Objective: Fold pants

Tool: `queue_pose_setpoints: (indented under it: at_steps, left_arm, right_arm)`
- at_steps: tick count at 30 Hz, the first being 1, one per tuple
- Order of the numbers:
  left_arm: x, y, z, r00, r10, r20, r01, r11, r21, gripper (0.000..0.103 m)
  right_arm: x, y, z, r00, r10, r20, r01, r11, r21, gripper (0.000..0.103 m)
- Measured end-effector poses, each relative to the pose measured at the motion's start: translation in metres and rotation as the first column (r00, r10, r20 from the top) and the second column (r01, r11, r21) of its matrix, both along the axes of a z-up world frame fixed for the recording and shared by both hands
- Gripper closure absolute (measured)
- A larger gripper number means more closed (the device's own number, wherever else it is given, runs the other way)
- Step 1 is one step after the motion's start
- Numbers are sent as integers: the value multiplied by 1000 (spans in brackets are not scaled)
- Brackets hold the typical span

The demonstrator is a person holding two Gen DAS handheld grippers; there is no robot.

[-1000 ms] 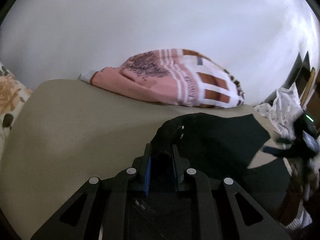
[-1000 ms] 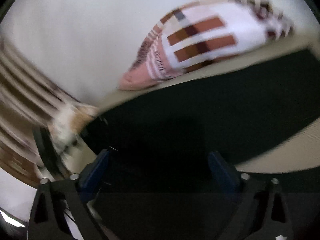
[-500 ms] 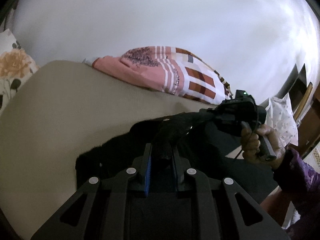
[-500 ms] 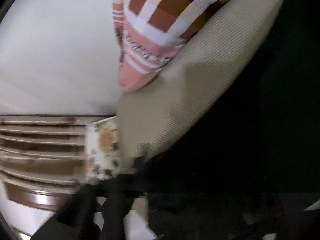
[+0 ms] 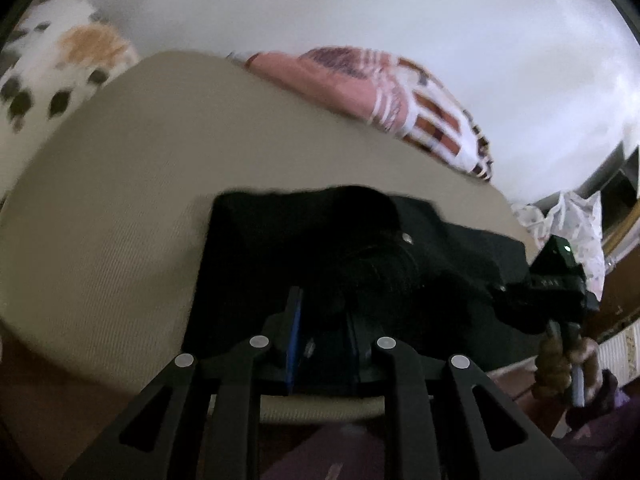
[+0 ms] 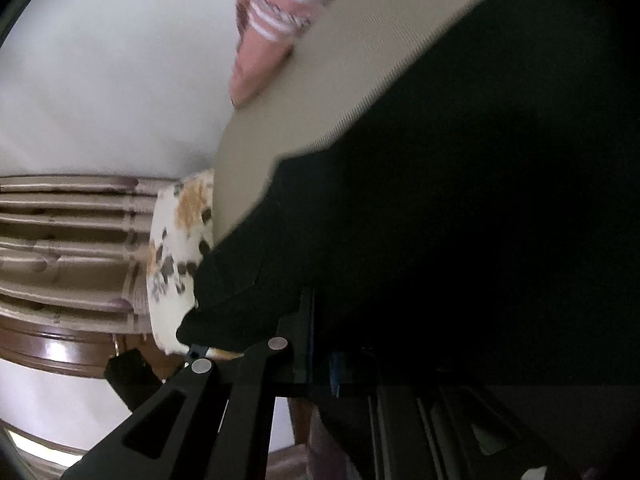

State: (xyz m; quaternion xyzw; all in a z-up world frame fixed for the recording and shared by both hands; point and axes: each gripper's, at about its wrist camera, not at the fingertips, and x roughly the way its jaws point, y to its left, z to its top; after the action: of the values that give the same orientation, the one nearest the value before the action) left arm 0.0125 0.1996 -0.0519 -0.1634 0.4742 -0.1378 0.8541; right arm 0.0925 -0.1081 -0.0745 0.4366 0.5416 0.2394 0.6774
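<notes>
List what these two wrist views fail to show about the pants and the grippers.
- Left wrist view: the left gripper fingertips are buried in the black pants; folds unreadable, dark cloth.
- Left wrist view: the right gripper tips are hidden by the fabric.
- Right wrist view: the pants fill the frame, covering the far finger; the blanket is blurred and cut off by the top edge.

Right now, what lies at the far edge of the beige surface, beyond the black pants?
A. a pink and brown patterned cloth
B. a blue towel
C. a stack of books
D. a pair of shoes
A: a pink and brown patterned cloth lies bunched at the far edge, behind the black pants.
</notes>
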Motion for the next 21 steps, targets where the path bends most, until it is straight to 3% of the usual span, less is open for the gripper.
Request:
queue_pose_setpoints:
  at_steps: [2,7,9,13,14,15,17,19,21]
  left_arm:
    - [-12,6,-11,999,15,-35,-15,1000,0,82]
    - [-34,13,-37,990,56,-133,-45,996,82,82]
    - [-39,18,-35,982,110,-154,-87,985,148,81]
    - [-46,23,3,975,221,-7,-210,938,277,73]
    - [-46,21,12,974,224,22,-221,935,279,64]
    - [-45,15,24,976,211,57,-219,941,258,59]
    - [-40,-1,40,980,166,106,-185,961,206,37]
    - [-30,-34,47,989,80,125,-99,982,158,33]
    - [-20,-63,42,994,11,111,-25,991,134,33]
  right_arm:
    - [-16,9,-9,1000,16,-22,-16,1000,-6,97]
    - [-36,21,-38,995,50,-92,-51,999,-17,97]
    - [-43,25,-50,992,62,-107,-65,997,-30,97]
    - [-49,22,-58,995,81,-62,-81,997,14,93]
    - [-49,21,-59,996,76,-50,-74,997,31,92]
    - [-49,17,-60,997,64,-42,-61,996,58,89]
    - [-49,1,-62,999,20,-27,-17,992,123,78]
    - [-50,-23,-60,998,-65,10,63,986,154,64]
    - [-49,-52,-58,987,-153,49,143,975,172,62]
